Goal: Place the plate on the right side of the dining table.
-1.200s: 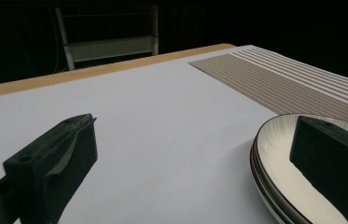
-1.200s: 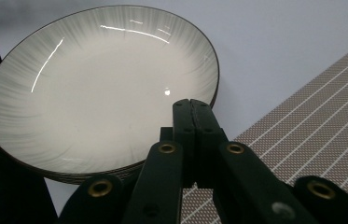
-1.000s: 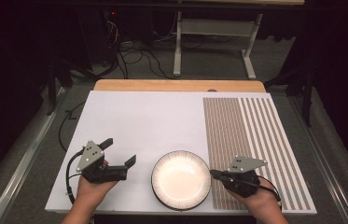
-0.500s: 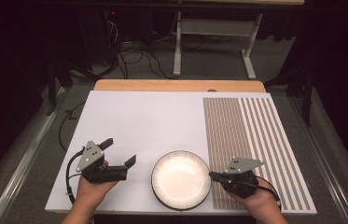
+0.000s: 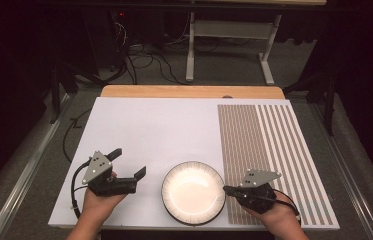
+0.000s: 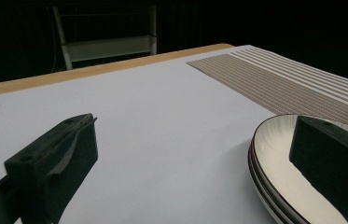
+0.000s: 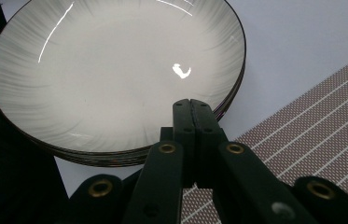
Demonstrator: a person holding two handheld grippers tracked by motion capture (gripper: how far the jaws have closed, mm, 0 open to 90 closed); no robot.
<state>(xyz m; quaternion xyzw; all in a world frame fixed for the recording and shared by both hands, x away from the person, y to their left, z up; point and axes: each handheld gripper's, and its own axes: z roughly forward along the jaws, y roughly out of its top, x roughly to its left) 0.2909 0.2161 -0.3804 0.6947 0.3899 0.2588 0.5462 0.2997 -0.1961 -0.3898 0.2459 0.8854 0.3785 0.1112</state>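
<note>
Now L tongs (image 5: 130,163) wide, R tongs (image 5: 228,190) closed by plates (image 5: 193,192).

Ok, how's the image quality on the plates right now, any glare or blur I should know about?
High view: the plates are blown out to near-white, so the streaked pattern is lost, and the room behind is very dark. Right gripper view: sharp, with small highlights on the glaze but the grey streaks readable. Left gripper view: the left gripper jaws sit close and soft; the stacked rims stay legible.
</note>
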